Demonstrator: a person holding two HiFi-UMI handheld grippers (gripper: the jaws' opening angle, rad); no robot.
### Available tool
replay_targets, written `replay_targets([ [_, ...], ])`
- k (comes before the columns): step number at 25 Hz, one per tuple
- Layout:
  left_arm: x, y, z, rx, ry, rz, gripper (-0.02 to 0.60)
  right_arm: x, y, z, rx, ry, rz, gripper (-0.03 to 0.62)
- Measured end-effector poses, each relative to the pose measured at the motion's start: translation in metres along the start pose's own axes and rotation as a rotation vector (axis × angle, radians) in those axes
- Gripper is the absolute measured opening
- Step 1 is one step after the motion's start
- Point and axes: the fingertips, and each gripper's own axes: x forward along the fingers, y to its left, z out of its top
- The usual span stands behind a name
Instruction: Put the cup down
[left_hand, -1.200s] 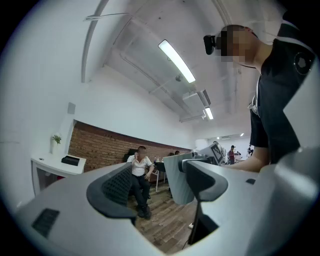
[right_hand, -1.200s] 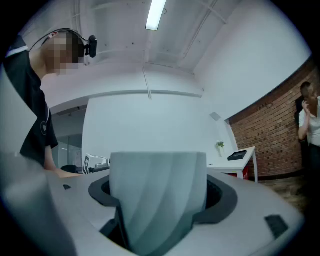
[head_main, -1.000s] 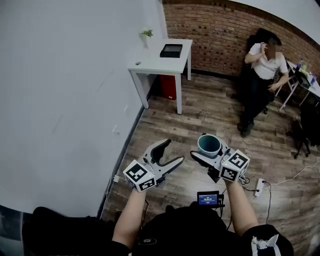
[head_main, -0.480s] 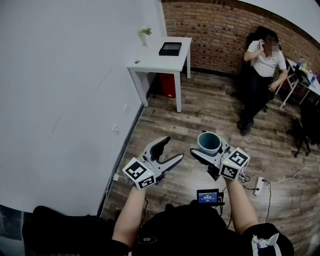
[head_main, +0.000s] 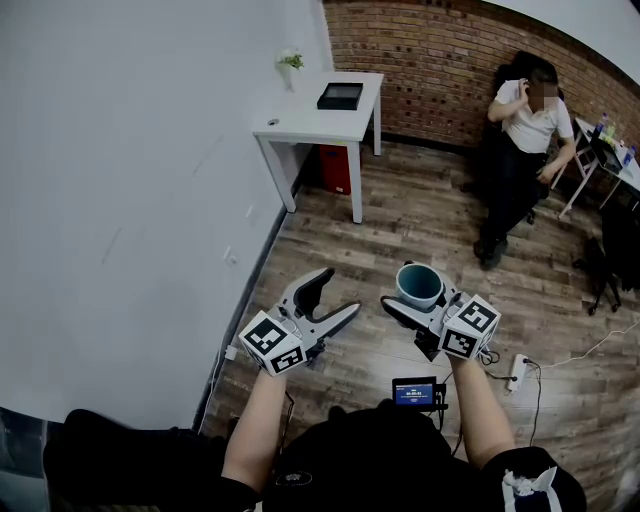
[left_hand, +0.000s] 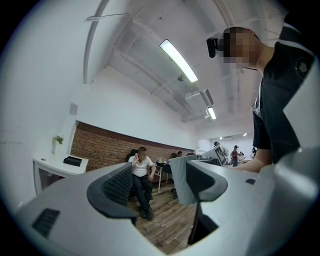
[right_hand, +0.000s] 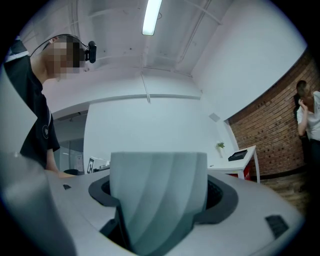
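Observation:
A grey-teal ribbed cup (head_main: 418, 285) stands upright between the jaws of my right gripper (head_main: 420, 297), which is shut on it and held in the air above the wooden floor. In the right gripper view the cup (right_hand: 158, 197) fills the space between the dark pads. My left gripper (head_main: 328, 299) hovers to the left of it, open, with nothing between its jaws. In the left gripper view the left gripper (left_hand: 159, 184) looks across at the cup's side (left_hand: 184, 177) and the right gripper's marker cube (left_hand: 218, 152).
A white table (head_main: 325, 115) with a black box (head_main: 341, 96) and a small plant (head_main: 291, 65) stands far ahead by the white wall. A red bin (head_main: 337, 171) sits under it. A seated person (head_main: 522, 150) is by the brick wall. A power strip (head_main: 518, 373) lies on the floor.
The left gripper has drifted a little left and up. The right gripper and cup have barely moved.

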Motion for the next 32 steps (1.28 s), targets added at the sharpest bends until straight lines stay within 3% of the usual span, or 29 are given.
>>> replay_targets([
  [10,0.020,0.002,0.001,-0.009,0.005,-0.018,0.325,-0.031,-0.026,0.004,0.003,-0.002,-0.040,0.394],
  [15,0.036,0.015,0.006,-0.022,-0.013,0.025,0.311,-0.047,-0.057,0.007,0.028,-0.009,-0.056,0.394],
  [25,0.047,0.035,-0.035,-0.012,0.017,0.075,0.311,-0.045,-0.089,-0.027,0.048,0.023,-0.032,0.394],
  [27,0.053,0.056,-0.044,-0.027,0.013,0.080,0.311,-0.036,-0.106,-0.036,0.062,0.036,-0.043,0.394],
  [32,0.105,0.192,-0.034,-0.086,0.025,0.048,0.311,0.060,-0.202,-0.008,0.076,0.070,-0.091,0.394],
])
